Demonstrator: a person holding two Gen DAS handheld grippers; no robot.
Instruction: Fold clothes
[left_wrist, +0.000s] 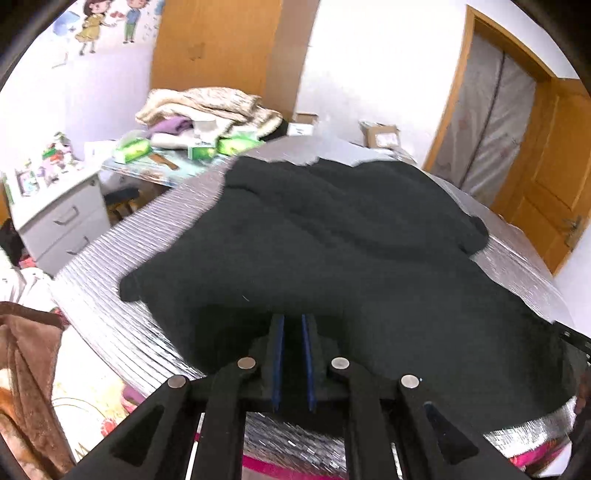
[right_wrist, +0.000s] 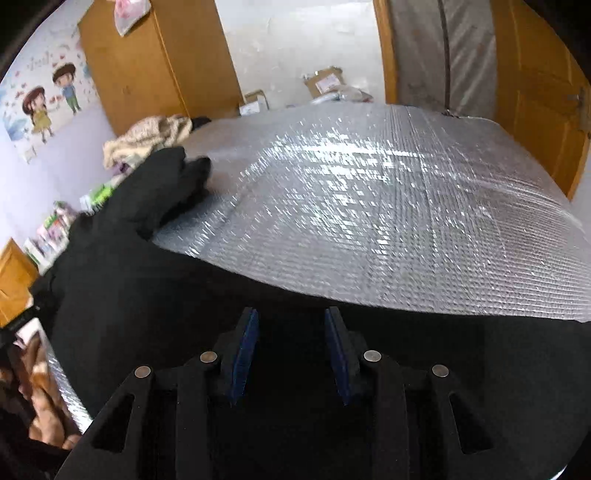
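Note:
A black garment (left_wrist: 332, 240) lies spread over a silver foil mat (left_wrist: 122, 258), its sleeve cuffs out to the left (left_wrist: 129, 288) and right (left_wrist: 478, 236). My left gripper (left_wrist: 293, 319) reaches over the near hem. Its blue pads stand close together with dark cloth pinched in the narrow gap. In the right wrist view the garment (right_wrist: 122, 288) fills the lower left, and one sleeve (right_wrist: 173, 173) trails up across the mat (right_wrist: 369, 203). My right gripper (right_wrist: 291, 314) sits at the cloth's near edge. Its pads stand wide apart and black cloth fills the gap between them.
A heap of beige blankets (left_wrist: 207, 107) and green packs (left_wrist: 136, 151) lie beyond the mat's far left. A white drawer cabinet (left_wrist: 62, 218) stands at left and a wooden door (left_wrist: 554, 166) at right. A brown blanket (left_wrist: 29, 369) hangs near left. Cardboard boxes (right_wrist: 325, 83) sit by the far wall.

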